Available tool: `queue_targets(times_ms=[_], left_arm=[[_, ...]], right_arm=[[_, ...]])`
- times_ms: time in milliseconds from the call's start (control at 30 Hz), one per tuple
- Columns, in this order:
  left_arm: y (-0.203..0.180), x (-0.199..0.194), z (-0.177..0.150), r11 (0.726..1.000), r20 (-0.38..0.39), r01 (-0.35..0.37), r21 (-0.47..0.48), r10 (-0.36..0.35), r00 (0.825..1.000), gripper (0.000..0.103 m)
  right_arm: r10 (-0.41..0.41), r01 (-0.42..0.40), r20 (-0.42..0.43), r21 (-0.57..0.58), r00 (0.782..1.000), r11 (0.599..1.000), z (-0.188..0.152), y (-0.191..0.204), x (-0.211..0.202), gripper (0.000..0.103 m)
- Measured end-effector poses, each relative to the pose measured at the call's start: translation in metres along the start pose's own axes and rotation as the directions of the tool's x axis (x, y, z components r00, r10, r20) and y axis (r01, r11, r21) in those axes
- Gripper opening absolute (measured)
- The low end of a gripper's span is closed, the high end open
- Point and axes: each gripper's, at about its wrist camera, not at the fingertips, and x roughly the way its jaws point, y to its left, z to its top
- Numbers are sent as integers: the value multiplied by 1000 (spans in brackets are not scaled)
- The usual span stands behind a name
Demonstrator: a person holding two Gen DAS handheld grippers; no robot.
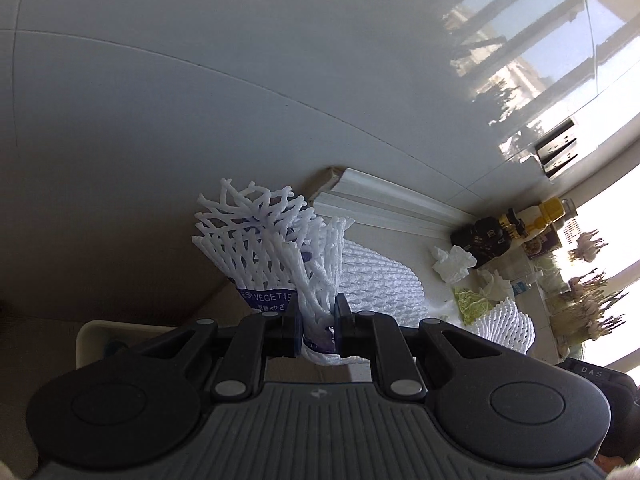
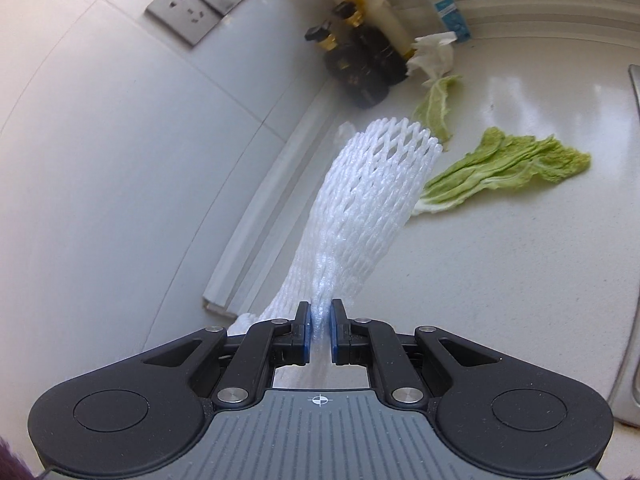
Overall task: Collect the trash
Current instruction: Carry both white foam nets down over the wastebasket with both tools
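Observation:
My left gripper (image 1: 318,326) is shut on a white foam fruit net with a blue label (image 1: 264,248) and holds it up in front of the wall. My right gripper (image 2: 320,330) is shut on another white foam net sleeve (image 2: 360,216) that stands up from the jaws above the white counter (image 2: 500,272). Two green cabbage leaves lie on the counter: a large one (image 2: 508,172) right of the net and a smaller one (image 2: 436,100) behind it. A crumpled white tissue (image 2: 434,54) lies by the bottles. In the left wrist view, more foam net (image 1: 506,324), a tissue (image 1: 454,262) and a leaf (image 1: 472,304) show.
Dark bottles (image 2: 360,64) and a pale yellow-capped bottle (image 2: 376,4) stand at the back against the white tiled wall. Metal sockets (image 2: 200,4) are on the wall. A sink edge (image 2: 634,92) shows at the right. A beige bin rim (image 1: 92,332) shows under the left gripper.

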Motion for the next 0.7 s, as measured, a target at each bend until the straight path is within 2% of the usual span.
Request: queue_targets(times_ms=[367,500,700], left_arm=[[46,-17,-10,992,-7,-123,-33,122,992,13],[59,-18,-21,981,-12,-195,7,195,981,13],[77,-12,-39,951,-30,-299,78,302,953,13]], right_arm=[[30,-48,-122,-152,992,987,-44,47,28,9],[14,-56,-166,-251,986,966,-68,65,37,9],[-13,-79,-245,-360,970,929,-99,80,53,9]])
